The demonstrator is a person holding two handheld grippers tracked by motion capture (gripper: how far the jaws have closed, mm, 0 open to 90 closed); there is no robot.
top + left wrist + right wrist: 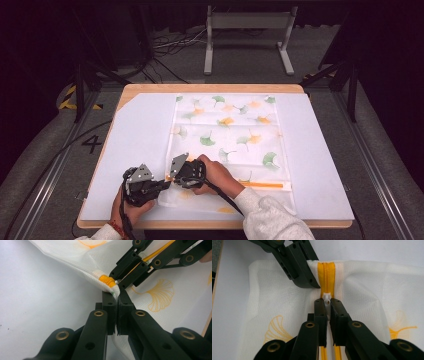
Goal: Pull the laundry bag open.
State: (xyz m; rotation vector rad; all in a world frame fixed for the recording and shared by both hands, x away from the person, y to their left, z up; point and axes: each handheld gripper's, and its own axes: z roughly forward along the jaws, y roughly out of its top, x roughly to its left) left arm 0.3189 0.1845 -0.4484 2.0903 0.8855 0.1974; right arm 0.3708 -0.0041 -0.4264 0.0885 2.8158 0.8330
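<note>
A white mesh bag (230, 130) printed with green and orange ginkgo leaves lies flat on the white board. Its orange zipper (265, 184) runs along the near edge. My left gripper (161, 185) is shut on the bag's cloth at the zipper's left end. In the left gripper view its jaws (114, 293) pinch the bunched mesh just under the orange zipper end (107, 280). My right gripper (172, 177) meets it from the right. In the right gripper view that gripper (327, 302) is shut on the white zipper pull (326, 298) on the orange tape (328, 272). The left gripper (312, 283) clamps the cloth beside it.
The white board (140, 130) covers a wooden table (210, 88). Bare board lies left and right of the bag. A grey metal stand (247, 22) and loose cables sit on the floor behind. A white sleeve (270, 215) comes in at the bottom.
</note>
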